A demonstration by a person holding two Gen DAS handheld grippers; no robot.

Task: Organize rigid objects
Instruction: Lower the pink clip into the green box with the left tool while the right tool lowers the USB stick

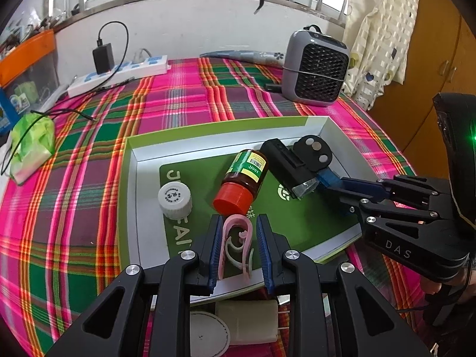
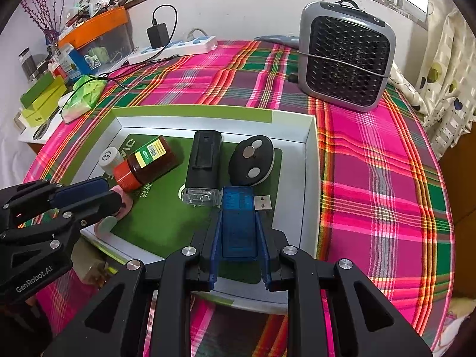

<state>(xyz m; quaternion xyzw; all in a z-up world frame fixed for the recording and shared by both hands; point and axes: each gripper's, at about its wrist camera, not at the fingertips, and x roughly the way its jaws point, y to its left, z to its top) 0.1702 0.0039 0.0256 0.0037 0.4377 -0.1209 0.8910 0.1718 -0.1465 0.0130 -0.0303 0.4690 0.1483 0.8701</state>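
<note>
Showing USB plug [image 2: 263, 202] (right view only)

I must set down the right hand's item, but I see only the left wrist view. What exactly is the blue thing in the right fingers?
Observer: It is a translucent blue USB stick. A metal plug shows at its far right corner, which your view hides.
Operator: Where is it relative to the black flashlight?
Observer: It is just right of the clear lens end of the black flashlight, inside the tray.
Operator: Does the right gripper hold it on both sides?
Observer: Yes. On the right gripper, both blue pads press against the stick's long sides.
</note>
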